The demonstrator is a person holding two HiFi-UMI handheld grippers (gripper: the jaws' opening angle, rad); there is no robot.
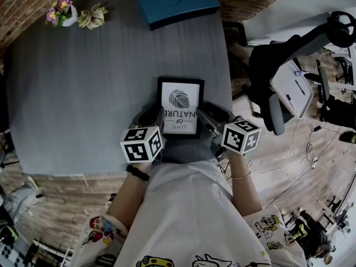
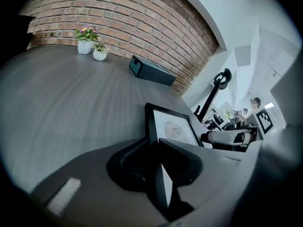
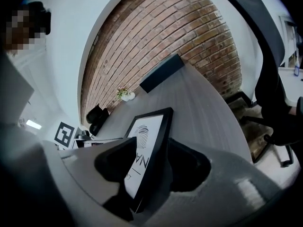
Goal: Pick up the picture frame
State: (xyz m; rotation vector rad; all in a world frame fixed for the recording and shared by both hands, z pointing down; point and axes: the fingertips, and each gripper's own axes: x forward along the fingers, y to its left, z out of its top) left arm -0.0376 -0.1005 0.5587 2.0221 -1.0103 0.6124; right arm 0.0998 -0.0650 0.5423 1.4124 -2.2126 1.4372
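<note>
Fingers (image 2: 182,162) of left gripper (image 2: 155,150) clamped across left rail of picture frame (image 1: 179,105), one on the face, one behind the back; fingers (image 3: 189,167) of right gripper (image 3: 158,151) clamped the same way on right rail. Sits at centre of head view, close to near edge of grey table (image 1: 83,93), print facing up, lower half between the two marker cubes; resting on the top or just clear of it, cannot tell. Looks light and stiff: thin black moulding, white print, probably a glazed front, so fragile and slick on the face. Best held by the black rails, as now, opposite sides at matching height for a level lift. Risks, as judged: racking the moulding with uneven pull, sliding on the glossy face, clipping a corner on the table. Potted plants (image 1: 78,16) and blue box (image 1: 177,3) at top of head view, well apart, no obstruction.
</note>
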